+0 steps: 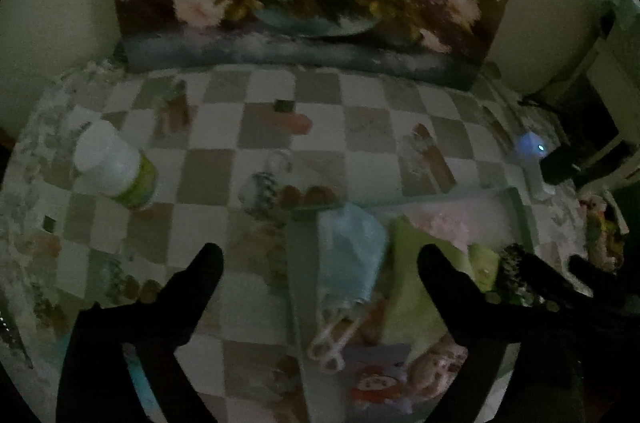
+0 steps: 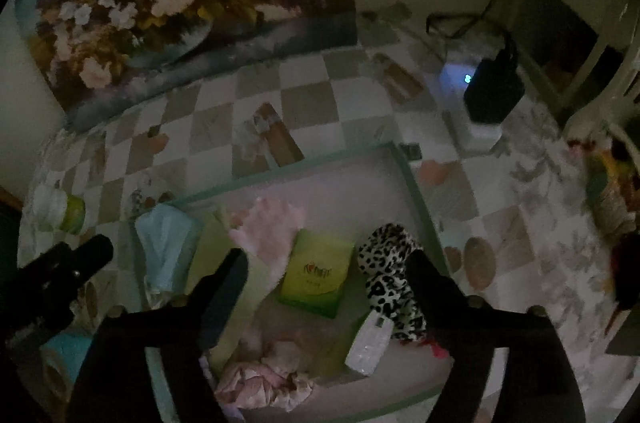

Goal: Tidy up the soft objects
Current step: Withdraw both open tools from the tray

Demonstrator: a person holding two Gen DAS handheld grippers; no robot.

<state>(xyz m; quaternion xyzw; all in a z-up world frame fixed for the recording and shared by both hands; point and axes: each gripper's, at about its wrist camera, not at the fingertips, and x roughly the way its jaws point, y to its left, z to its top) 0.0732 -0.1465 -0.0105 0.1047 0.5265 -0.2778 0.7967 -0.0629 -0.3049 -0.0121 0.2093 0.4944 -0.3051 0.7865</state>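
Both your jaws hang wide and empty over the tray (image 2: 416, 191): the blue cloth (image 1: 352, 251) drapes the tray's left rim between your left gripper (image 1: 320, 259) jaws, long axis twelve to six, nearer than your right gripper (image 2: 326, 275).

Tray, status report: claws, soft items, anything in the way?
Left claw, right claw: open, empty. Blue cloth draped over tray edge. Pink glove, leopard plush inside. Nothing blocking.
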